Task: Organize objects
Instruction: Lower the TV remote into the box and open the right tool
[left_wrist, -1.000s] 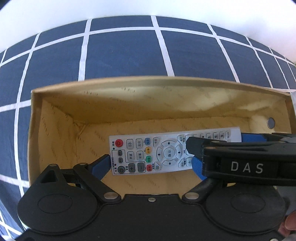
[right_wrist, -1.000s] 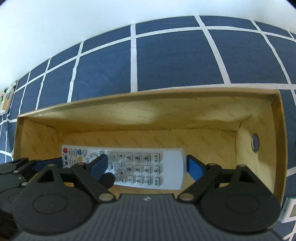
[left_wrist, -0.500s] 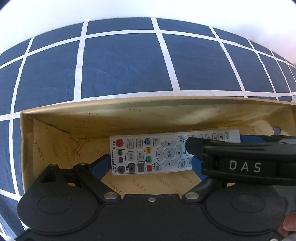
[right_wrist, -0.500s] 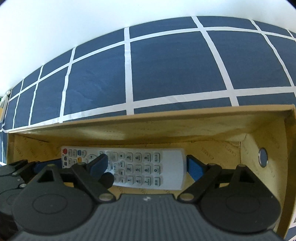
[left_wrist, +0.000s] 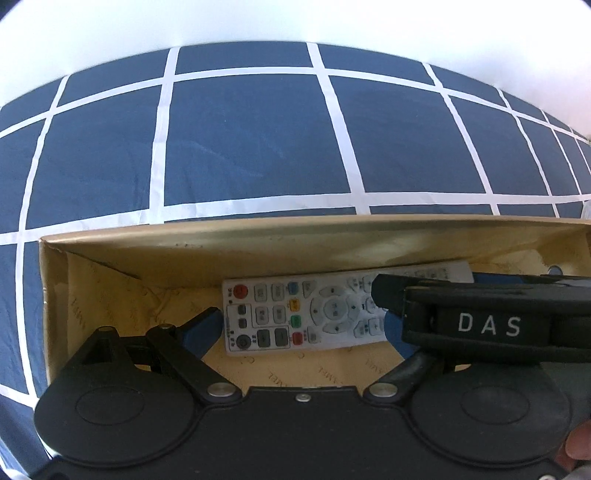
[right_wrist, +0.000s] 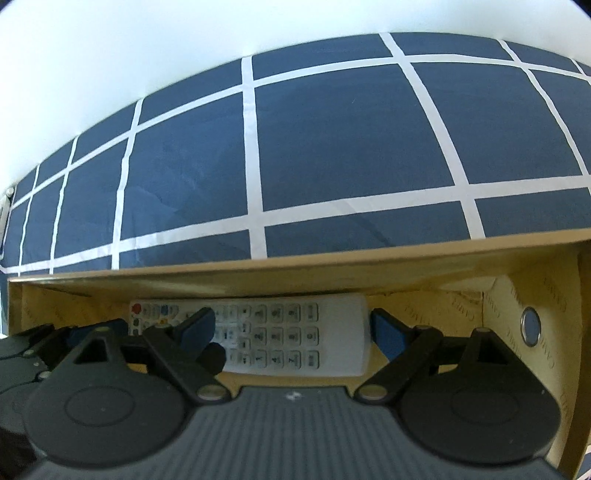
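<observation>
A white remote control (left_wrist: 295, 314) lies flat on the floor of an open tan cardboard box (left_wrist: 258, 243). My left gripper (left_wrist: 299, 326) is open, its blue pads on either side of the remote's button end. The right tool, marked DAS (left_wrist: 487, 325), crosses the left wrist view over the remote's other half. In the right wrist view the remote (right_wrist: 295, 336) lies between the open blue pads of my right gripper (right_wrist: 291, 328), inside the box (right_wrist: 332, 266). I cannot tell if the pads touch it.
The box sits on a dark blue cloth with a white grid (left_wrist: 240, 147), also seen in the right wrist view (right_wrist: 332, 155). A round metal eyelet (right_wrist: 530, 326) is in the box's right wall. The box walls stand close around both grippers.
Both views have tilted up, showing more cloth and less of the box interior. The remote and both grippers keep the same positions relative to each other.
</observation>
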